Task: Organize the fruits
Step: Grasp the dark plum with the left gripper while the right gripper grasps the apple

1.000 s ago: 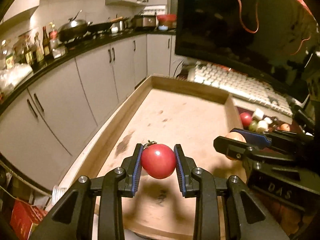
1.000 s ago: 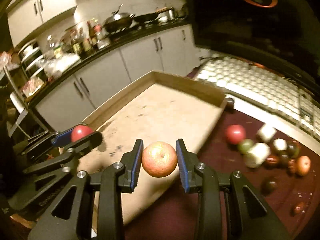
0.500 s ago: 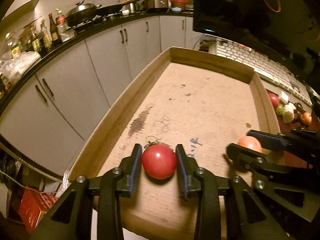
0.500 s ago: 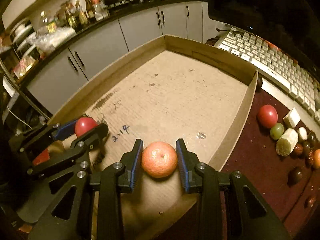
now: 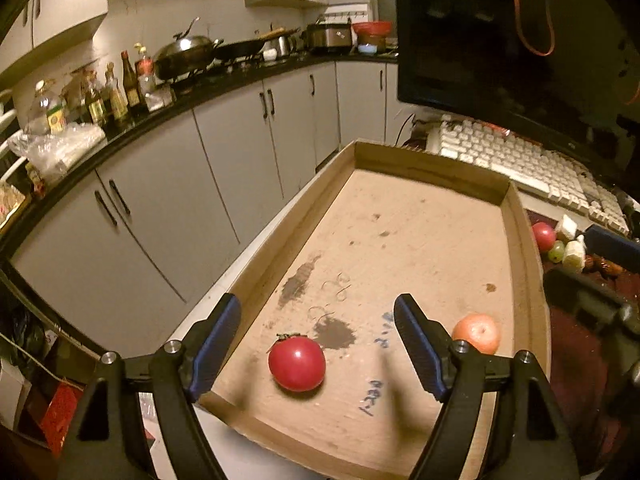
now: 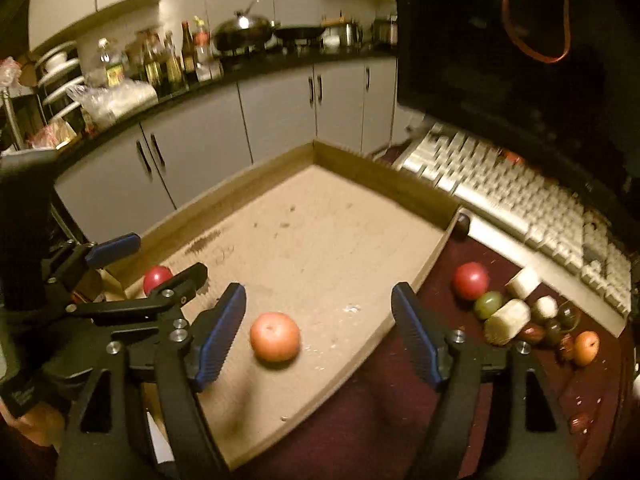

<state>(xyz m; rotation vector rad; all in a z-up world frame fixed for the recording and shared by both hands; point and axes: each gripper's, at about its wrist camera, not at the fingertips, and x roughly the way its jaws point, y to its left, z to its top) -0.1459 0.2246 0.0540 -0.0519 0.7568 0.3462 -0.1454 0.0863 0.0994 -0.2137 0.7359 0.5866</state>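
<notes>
Both grippers, left gripper and right gripper, have just spread their jaws, pinching nothing. The tomato and orange lie loose in the cardboard tray. Pulling back carelessly may knock the round fruits and make them roll

Matt cardboard, glossy fruit, hard black plastic

The cardboard tray looks like dull, stained brown paperboard with pen marks. The red tomato has smooth, glossy skin; the orange is duller and finely dimpled. The left gripper and right gripper are matt black plastic with ribbed blue pads and bright metal screws. The desk wears a dark red, cloth-like cover.
</notes>
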